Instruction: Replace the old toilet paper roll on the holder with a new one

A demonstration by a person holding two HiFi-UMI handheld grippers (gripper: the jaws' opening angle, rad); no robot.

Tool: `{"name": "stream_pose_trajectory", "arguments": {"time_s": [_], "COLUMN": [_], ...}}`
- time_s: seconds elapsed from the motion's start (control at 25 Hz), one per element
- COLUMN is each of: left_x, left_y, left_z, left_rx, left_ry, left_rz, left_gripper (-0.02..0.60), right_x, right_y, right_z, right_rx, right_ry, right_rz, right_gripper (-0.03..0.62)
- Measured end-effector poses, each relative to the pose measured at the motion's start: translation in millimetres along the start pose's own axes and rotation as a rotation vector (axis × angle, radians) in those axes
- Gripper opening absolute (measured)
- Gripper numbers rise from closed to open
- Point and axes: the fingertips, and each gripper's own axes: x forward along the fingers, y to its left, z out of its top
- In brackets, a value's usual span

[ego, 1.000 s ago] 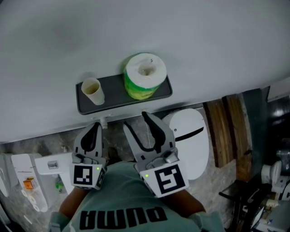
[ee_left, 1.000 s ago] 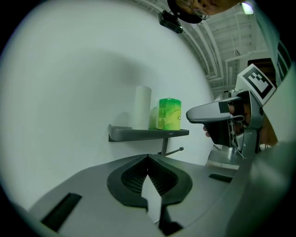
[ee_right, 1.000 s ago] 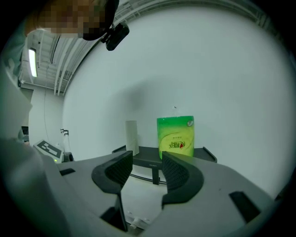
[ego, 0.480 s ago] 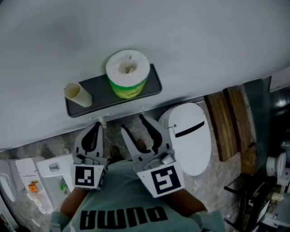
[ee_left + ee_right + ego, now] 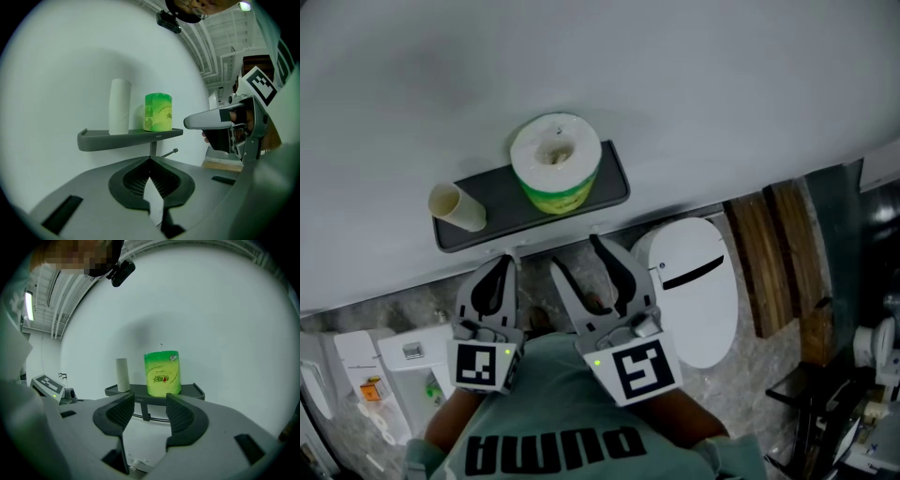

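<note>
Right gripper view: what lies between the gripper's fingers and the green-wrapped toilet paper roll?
Only the dark grey shelf, its front rim; otherwise bare, as the right gripper view shows.

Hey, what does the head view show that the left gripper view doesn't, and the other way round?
Only the head view: the white toilet lid and the floor. Only the left gripper view: the ceiling. Both: the shelf, the green-wrapped roll, the empty tube and the right hand-held gripper.
</note>
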Motion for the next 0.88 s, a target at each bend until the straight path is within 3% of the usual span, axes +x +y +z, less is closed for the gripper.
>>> {"name": "stream_pose_trajectory", "arguments": {"time_s": [0.52,0.56,0.88], "left_x": [10.0,11.0,10.3], "left_y": [-0.2,0.4,3.3], "left_z": [11.8,11.7,11.2], "left_rx": [-0.042,-0.042,-0.032], "left_ry": [-0.04,-0.041,-0.034], "left_rz": [0.003,0.004,0.023], "left_gripper": [0.003,0.003,0.003], "right_x": [20.4,23.4,40.4], "right_y": [-21.0,-22.4,-28.3], "right_z": [19.4,21.0,46.1], "right_rx": [-0.007,-0.006,-0.018], "right_ry": [-0.027,-0.028,-0.076], "right_rz": [0.0,0.006,0.036], "right_gripper": [0.205,0.265,0.391]}}
